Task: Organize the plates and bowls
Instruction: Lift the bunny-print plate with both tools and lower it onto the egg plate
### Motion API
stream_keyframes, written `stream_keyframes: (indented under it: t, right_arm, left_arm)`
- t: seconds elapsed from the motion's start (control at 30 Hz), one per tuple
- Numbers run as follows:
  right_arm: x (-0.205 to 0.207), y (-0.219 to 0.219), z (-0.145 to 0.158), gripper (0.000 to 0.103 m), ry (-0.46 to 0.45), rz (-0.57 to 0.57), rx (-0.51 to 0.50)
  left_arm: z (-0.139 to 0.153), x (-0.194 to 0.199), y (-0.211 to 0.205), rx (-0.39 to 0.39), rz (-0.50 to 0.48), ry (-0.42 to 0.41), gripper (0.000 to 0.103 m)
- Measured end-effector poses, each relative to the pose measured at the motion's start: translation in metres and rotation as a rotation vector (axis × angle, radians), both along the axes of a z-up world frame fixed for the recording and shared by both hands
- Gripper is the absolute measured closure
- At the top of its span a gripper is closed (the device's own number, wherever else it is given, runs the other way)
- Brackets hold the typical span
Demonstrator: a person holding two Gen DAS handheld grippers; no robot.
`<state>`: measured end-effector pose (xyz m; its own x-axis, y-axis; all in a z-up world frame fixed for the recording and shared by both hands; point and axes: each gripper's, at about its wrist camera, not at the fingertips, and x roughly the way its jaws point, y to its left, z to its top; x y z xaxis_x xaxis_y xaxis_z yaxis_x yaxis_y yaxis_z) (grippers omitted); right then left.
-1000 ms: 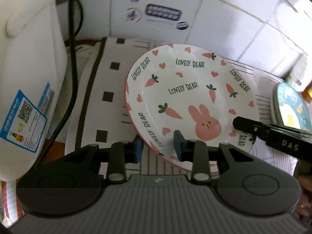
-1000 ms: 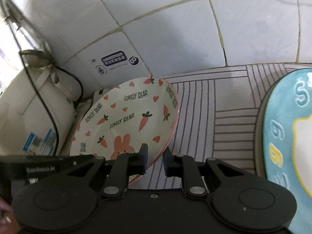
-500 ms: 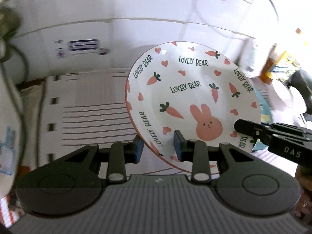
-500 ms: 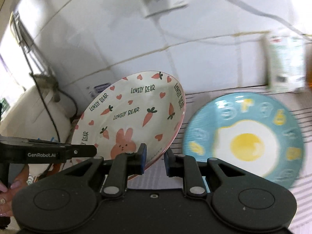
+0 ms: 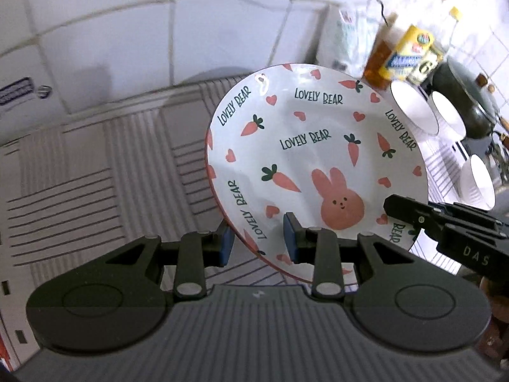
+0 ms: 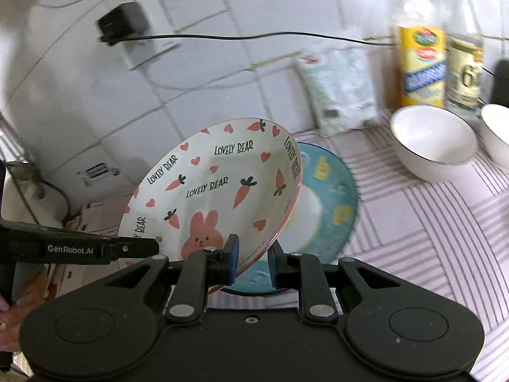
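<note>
Bunny plate [image 5: 315, 165] carried over blue plate [image 6: 331, 197], tilted, both tongs [image 5: 258, 243] gripping

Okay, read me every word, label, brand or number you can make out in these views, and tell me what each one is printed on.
"LOVELY BEAR": repeated on the bunny plate.
"DAS": on the right tool, seen from the left wrist.
"GenRobot.AI": on the left tool, seen from the right wrist.
"6": large digit on the clear bottle's label; the rest is blurred.
Yellow bottle label: too blurred to read.
Wall sticker: too small to read.
Packet: too blurred to read.
</note>
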<state>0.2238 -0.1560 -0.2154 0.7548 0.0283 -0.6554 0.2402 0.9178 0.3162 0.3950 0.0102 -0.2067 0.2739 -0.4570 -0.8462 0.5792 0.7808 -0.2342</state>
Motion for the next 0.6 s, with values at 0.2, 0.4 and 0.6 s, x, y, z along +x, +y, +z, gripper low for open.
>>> stream_keyframes:
  t: [0.2,0.4,0.6]
  right_arm:
    - [0.001,-0.018,-0.014,0.08,0.045,-0.068,0.041]
    - [0.01,-0.026,-0.016,0.08,0.08,-0.082,0.035]
    - [0.015,-0.033,-0.02,0.08,0.089,-0.093,0.051]
  left_arm:
    - [-0.011,0.007,-0.027,0.056,-0.025,0.046,0.071]
    - [-0.016,0.014,-0.033,0.088,0.01,0.087,0.071]
    - [-0.01,0.017,-0.036,0.142,0.011,0.096,0.07]
